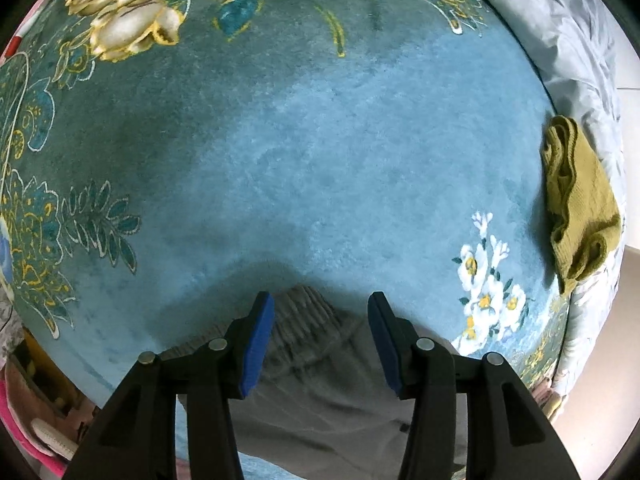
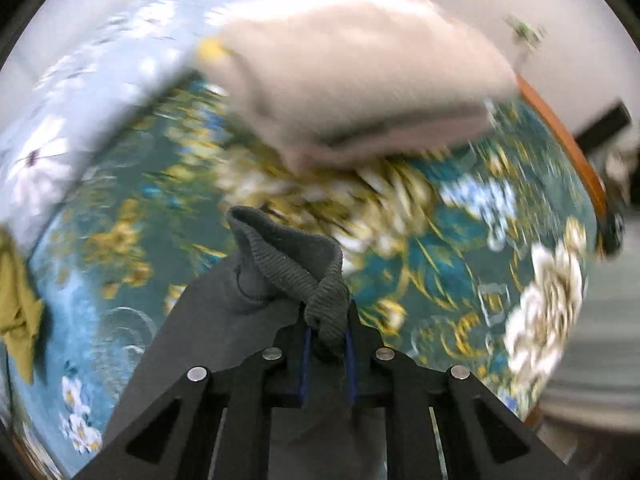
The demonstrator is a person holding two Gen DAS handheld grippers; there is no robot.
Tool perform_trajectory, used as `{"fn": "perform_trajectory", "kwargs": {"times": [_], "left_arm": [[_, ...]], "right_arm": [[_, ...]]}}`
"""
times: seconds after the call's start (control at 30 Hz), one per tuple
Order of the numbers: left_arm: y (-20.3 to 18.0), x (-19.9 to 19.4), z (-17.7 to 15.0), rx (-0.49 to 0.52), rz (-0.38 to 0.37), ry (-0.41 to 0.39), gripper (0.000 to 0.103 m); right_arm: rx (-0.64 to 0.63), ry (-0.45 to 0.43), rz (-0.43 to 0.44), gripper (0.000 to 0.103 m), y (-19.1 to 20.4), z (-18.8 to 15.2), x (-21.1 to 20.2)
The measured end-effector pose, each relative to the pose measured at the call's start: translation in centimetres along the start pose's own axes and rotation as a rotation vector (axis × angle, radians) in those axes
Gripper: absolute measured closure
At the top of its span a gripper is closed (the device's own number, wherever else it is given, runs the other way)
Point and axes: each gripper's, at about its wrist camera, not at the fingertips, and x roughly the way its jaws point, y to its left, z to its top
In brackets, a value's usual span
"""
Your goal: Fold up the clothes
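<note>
A grey garment with a ribbed cuff (image 1: 304, 320) lies on the blue floral blanket (image 1: 320, 140), right under my left gripper (image 1: 321, 334), which is open with its blue pads on either side of the cuff. In the right wrist view my right gripper (image 2: 326, 344) is shut on the ribbed edge of the grey garment (image 2: 296, 264) and holds it above the blanket; the grey cloth hangs down to the left. The background in this view is motion-blurred.
An olive-green garment (image 1: 576, 200) lies crumpled at the blanket's right edge; it also shows in the right wrist view (image 2: 16, 308). A folded beige cloth (image 2: 360, 80) lies on the far side. A pale floral quilt (image 1: 560, 20) borders the blanket.
</note>
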Motion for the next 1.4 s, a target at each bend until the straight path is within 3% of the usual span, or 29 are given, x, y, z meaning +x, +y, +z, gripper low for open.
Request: {"fn": "perform_trajectory", "kwargs": {"times": [0.1, 0.2, 0.27, 0.33, 0.4, 0.5, 0.53, 0.6, 0.7, 0.8, 0.9, 1.0, 1.07, 1.13, 1.23, 1.3, 1.4], "left_arm": [[0.2, 0.5, 0.3, -0.005, -0.004, 0.019, 0.049], [0.0, 0.8, 1.3, 0.001, 0.008, 0.030, 0.048], [-0.5, 0.9, 1.9, 0.005, -0.007, 0.033, 0.048], [-1.3, 1.3, 2.0, 0.015, -0.027, 0.045, 0.046], [-2.4, 1.9, 2.0, 0.033, -0.047, 0.062, 0.046], [-5.1, 2.6, 1.6, 0.116, -0.048, 0.091, 0.042], [-6.6, 2.7, 1.3, 0.181, -0.026, 0.086, 0.039], [-8.7, 2.9, 0.7, 0.282, -0.007, 0.084, 0.039], [-12.2, 3.8, -0.7, 0.456, 0.035, 0.114, 0.038], [-14.8, 5.5, -2.8, 0.640, 0.098, 0.164, 0.038], [-15.9, 7.2, -4.4, 0.752, 0.186, 0.185, 0.038], [-16.0, 7.8, -4.8, 0.755, 0.205, 0.182, 0.038], [-15.8, 8.1, -4.9, 0.734, 0.202, 0.184, 0.048], [-15.7, 8.7, -5.2, 0.745, 0.229, 0.199, 0.072], [-15.7, 9.5, -5.8, 0.775, 0.270, 0.216, 0.085], [-15.8, 9.4, -6.5, 0.793, 0.278, 0.207, 0.091], [-16.2, 7.8, -7.1, 0.802, 0.237, 0.129, 0.095]], "right_arm": [[0.051, 0.024, 0.004, 0.079, -0.5, -0.7, 0.6], [0.055, -0.031, -0.024, 0.056, 0.4, -1.1, -0.9], [0.039, -0.099, -0.060, 0.052, 1.9, -1.5, -2.7], [0.015, -0.120, -0.005, 0.037, 4.1, -2.2, -3.7], [-0.039, -0.036, 0.140, 0.035, 7.5, -3.2, -3.0], [-0.062, 0.225, 0.334, 0.034, 13.1, -6.0, 0.5], [-0.057, 0.291, 0.361, 0.034, 14.8, -6.9, 1.6], [-0.024, 0.367, 0.344, 0.034, 17.6, -8.6, 3.4], [0.066, 0.393, 0.274, 0.034, 20.0, -10.0, 5.1], [0.077, 0.405, 0.222, 0.034, 20.0, -10.5, 5.9], [0.073, 0.416, 0.173, 0.034, 19.7, -11.0, 6.7], [0.069, 0.428, 0.125, 0.036, 19.4, -11.4, 7.5], [0.067, 0.435, 0.093, 0.043, 19.2, -11.7, 8.0], [0.072, 0.451, 0.076, 0.063, 18.7, -12.1, 8.5], [0.100, 0.489, 0.121, 0.085, 17.6, -12.6, 8.6], [0.071, 0.483, 0.136, 0.089, 17.6, -12.6, 7.8], [0.010, 0.433, 0.202, 0.090, 17.6, -12.2, 5.9]]}}
